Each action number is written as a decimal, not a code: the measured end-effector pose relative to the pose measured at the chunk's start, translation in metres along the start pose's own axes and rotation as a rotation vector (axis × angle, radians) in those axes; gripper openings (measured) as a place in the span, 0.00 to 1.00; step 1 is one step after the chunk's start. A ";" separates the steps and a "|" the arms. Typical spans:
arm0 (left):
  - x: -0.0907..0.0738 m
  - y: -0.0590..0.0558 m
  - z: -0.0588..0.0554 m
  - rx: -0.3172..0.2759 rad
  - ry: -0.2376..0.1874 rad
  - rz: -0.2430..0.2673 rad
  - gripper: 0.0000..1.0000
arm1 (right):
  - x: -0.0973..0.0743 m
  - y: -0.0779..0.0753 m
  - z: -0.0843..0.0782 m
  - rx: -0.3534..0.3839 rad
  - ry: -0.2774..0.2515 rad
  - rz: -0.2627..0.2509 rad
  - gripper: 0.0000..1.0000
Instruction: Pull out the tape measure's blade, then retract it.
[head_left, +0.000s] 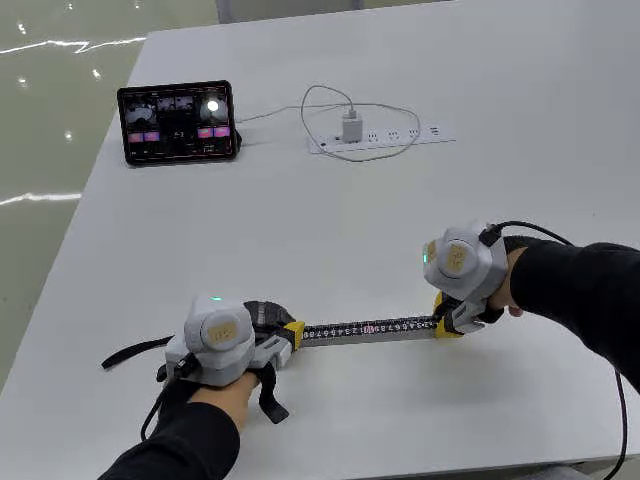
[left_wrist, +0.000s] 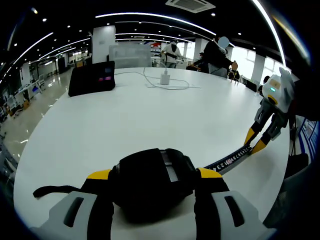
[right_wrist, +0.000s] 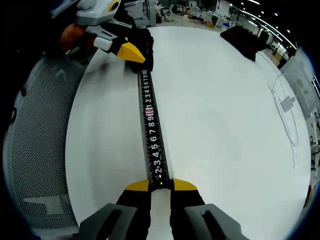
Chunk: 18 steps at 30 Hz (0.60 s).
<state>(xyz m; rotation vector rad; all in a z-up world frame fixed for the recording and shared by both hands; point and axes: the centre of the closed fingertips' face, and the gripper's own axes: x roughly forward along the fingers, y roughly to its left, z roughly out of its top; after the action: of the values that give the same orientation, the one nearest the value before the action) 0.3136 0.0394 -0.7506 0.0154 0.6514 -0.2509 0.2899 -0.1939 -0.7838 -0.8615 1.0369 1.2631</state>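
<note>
Left gripper view: the left gripper (left_wrist: 155, 176) is clamped on the black tape measure case (left_wrist: 150, 195) at the bottom centre of the frame, with a yellow-tipped jaw pressed against each side. In the right gripper view, the right gripper (right_wrist: 161, 186) pinches the end of the blade (right_wrist: 149, 120) at the bottom centre, and the blade runs straight up the frame over the white table (right_wrist: 225, 125) to the case. In the head view a black strap (head_left: 135, 352) trails from the case to the lower left, while a tablet (head_left: 178, 122) and a power strip (head_left: 385, 138) with a charger (head_left: 352, 127) plugged in sit in the upper part.
</note>
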 end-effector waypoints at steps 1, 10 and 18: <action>0.000 0.000 0.000 0.000 0.000 0.000 0.60 | 0.000 0.000 0.000 0.000 0.000 0.000 0.10; 0.000 0.000 0.000 0.000 -0.001 0.000 0.60 | 0.001 0.000 0.002 -0.001 0.002 -0.004 0.10; 0.000 0.000 0.000 -0.001 0.000 -0.002 0.60 | 0.001 0.001 0.004 -0.008 0.005 -0.004 0.10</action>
<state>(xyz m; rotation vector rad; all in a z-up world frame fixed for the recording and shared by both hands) 0.3133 0.0396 -0.7506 0.0137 0.6512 -0.2524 0.2898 -0.1894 -0.7836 -0.8730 1.0345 1.2627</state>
